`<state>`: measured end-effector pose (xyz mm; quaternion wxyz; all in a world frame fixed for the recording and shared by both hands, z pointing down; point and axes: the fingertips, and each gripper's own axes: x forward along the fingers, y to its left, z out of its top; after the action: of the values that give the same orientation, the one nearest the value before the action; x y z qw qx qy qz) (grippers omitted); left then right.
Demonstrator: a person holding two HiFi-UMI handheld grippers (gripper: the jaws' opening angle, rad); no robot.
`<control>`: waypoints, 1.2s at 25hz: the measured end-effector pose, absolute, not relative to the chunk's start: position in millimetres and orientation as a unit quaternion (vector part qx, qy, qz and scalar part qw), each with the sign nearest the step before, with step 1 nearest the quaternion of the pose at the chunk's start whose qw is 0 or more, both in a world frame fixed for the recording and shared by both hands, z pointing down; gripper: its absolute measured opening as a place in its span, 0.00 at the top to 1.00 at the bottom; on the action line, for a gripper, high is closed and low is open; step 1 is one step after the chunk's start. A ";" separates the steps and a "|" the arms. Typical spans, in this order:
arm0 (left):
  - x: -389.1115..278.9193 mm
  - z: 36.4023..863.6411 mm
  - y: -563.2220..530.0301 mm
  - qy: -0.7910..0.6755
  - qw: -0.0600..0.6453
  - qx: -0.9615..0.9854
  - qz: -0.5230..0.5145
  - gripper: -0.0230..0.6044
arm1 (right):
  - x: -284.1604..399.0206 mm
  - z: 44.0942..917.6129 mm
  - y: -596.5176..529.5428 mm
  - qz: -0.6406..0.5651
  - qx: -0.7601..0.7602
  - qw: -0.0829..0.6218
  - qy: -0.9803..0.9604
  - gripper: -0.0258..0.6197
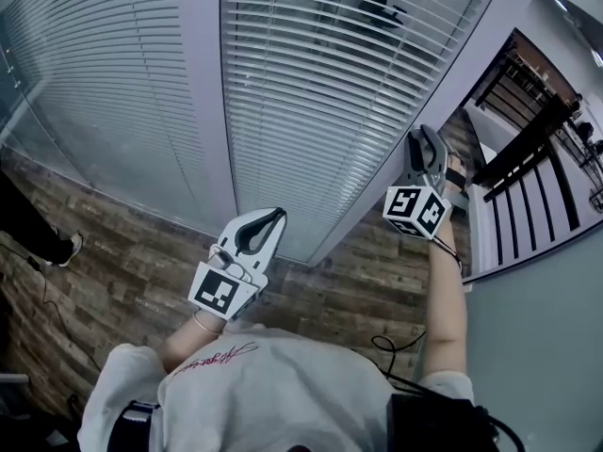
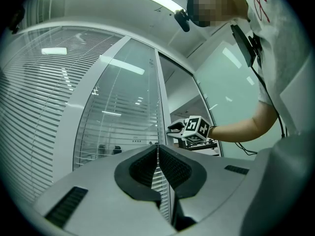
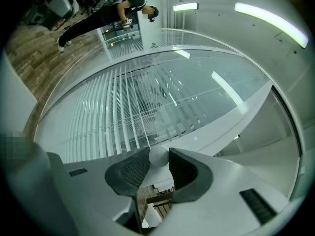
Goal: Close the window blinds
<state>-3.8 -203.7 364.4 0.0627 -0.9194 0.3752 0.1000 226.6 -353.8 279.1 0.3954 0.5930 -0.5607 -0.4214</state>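
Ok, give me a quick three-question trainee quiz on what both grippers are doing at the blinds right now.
1. True or false: the left gripper is shut with nothing in it.
2. What does the right gripper clamp? A) a cord B) a round white knob C) a slat
3. Fill in: the blinds are made of ____ strips (horizontal or vertical).
Key: 1 true; 2 B; 3 horizontal.
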 end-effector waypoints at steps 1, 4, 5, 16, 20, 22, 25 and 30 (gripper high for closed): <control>-4.1 364.3 -202.9 0.375 0.064 -0.919 0.100 0.93 | 226.6 278.8 -353.2 -0.413 0.599 0.385 -0.568 0.76; -4.9 364.8 -200.3 0.374 0.063 -0.920 0.099 0.93 | 226.5 278.2 -351.8 -0.389 0.615 0.357 -0.585 0.76; -4.9 364.5 -200.2 0.375 0.063 -0.920 0.099 0.93 | 226.5 277.5 -352.1 -0.383 0.619 0.351 -0.589 0.76; -3.5 367.1 -197.8 0.381 0.063 -0.917 0.099 0.93 | 230.8 275.8 -354.5 -0.298 0.658 0.260 -0.641 0.76; -4.9 366.8 -197.2 0.383 0.061 -0.916 0.099 0.93 | 234.1 275.2 -354.9 -0.269 0.673 0.227 -0.650 0.76; -6.9 367.3 -196.5 0.386 0.059 -0.915 0.099 0.93 | 234.5 276.3 -355.2 -0.251 0.681 0.207 -0.656 0.76; -9.2 367.8 -195.5 0.388 0.059 -0.914 0.099 0.93 | 235.0 276.5 -355.5 -0.216 0.694 0.169 -0.665 0.76; -10.4 366.5 -194.8 0.391 0.057 -0.913 0.100 0.93 | 239.0 273.6 -356.5 -0.160 0.711 0.108 -0.676 0.76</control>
<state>-10.4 -194.8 366.5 0.0570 -0.9132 0.3908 0.1001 239.0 -356.5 273.6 0.1075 0.7108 -0.6765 -0.1601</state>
